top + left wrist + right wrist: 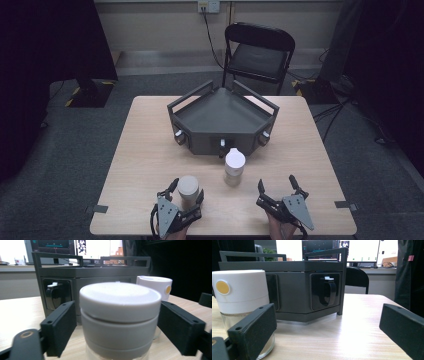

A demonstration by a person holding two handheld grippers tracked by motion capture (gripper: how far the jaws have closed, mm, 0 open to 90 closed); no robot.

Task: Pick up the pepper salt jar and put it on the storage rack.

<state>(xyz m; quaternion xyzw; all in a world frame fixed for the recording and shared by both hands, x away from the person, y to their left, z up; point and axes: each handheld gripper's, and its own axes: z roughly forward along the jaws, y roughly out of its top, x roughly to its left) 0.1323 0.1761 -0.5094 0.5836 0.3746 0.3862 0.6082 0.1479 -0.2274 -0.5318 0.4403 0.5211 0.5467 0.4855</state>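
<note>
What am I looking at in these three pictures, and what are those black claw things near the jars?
No machine works here: a person sits at the table holding a two-jawed tool in each hand. One picture looks down from above; the other two come from small cameras riding on each tool, looking out between its jaws. On the table stand a dark grey angular tray unit with clips on its front, a jar with a grey lid and a jar with a white lid. The left tool has its jaws open on either side of the grey-lidded jar, not yet closed on it. The right tool is open and holds nothing.
</note>
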